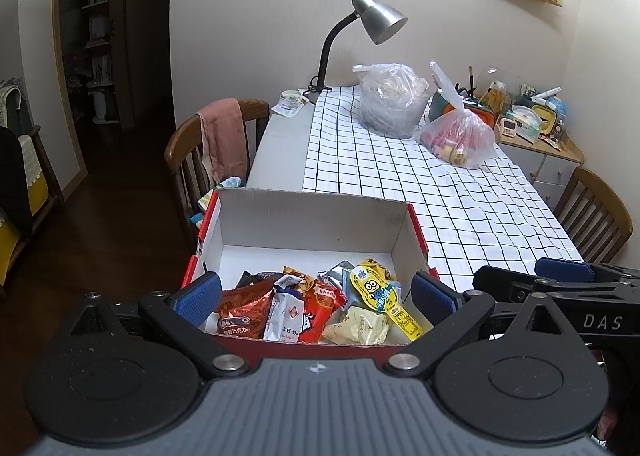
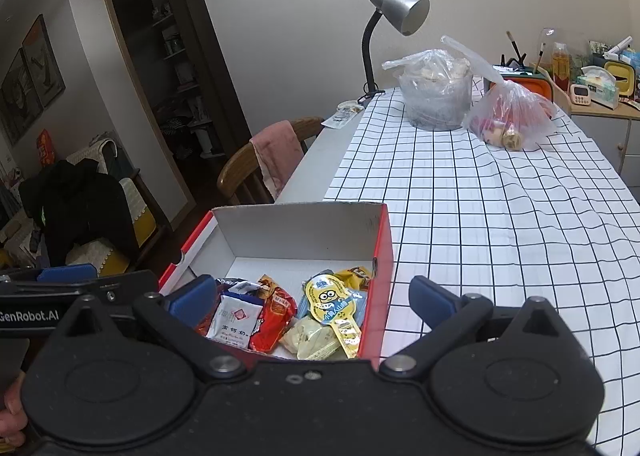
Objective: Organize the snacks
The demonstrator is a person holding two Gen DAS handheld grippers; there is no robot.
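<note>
A dining table with a checked cloth [image 2: 480,216]. At its near edge, a red box [image 1: 312,220] already holds the snack packets [image 1: 316,304]. Both grippers, left [image 1: 316,298] and right [image 2: 316,302], hover wide open and empty. Two plastic bags [image 2: 512,116], possibly more snacks, wait well apart.

Snacks [image 1: 316,308] lie in the box [image 1: 312,216] at the table's [image 1: 280,144] near left edge, two bags [image 1: 390,100] and a lamp [image 1: 360,36] far behind.
</note>
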